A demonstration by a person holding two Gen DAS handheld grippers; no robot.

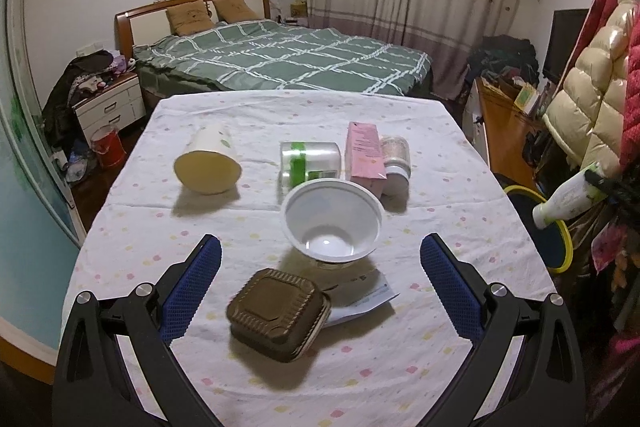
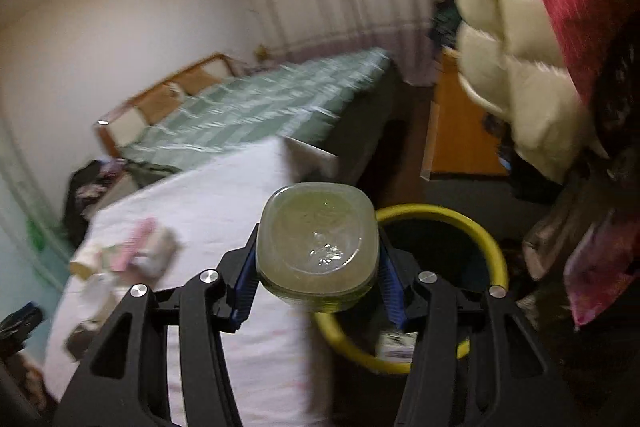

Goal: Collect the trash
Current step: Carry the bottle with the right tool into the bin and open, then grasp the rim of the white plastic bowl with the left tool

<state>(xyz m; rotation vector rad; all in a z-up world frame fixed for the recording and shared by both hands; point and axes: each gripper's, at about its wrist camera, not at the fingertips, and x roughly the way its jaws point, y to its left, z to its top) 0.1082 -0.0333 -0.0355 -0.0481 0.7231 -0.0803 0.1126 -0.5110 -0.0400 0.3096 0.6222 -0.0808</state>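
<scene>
Trash is lying across the desk [image 1: 248, 107]: a brown lidded box [image 1: 278, 313] and white bowl [image 1: 332, 217] between the left gripper's [image 1: 320, 291] spread fingers, while the right gripper [image 2: 316, 265] is pinching a pale bottle [image 2: 318, 243] beside the yellow-rimmed bin [image 2: 486, 241].

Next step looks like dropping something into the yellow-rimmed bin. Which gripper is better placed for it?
Right. The right gripper is clamped on a pale bottle right by the yellow-rimmed bin. The left gripper is open and empty above the brown box.
</scene>
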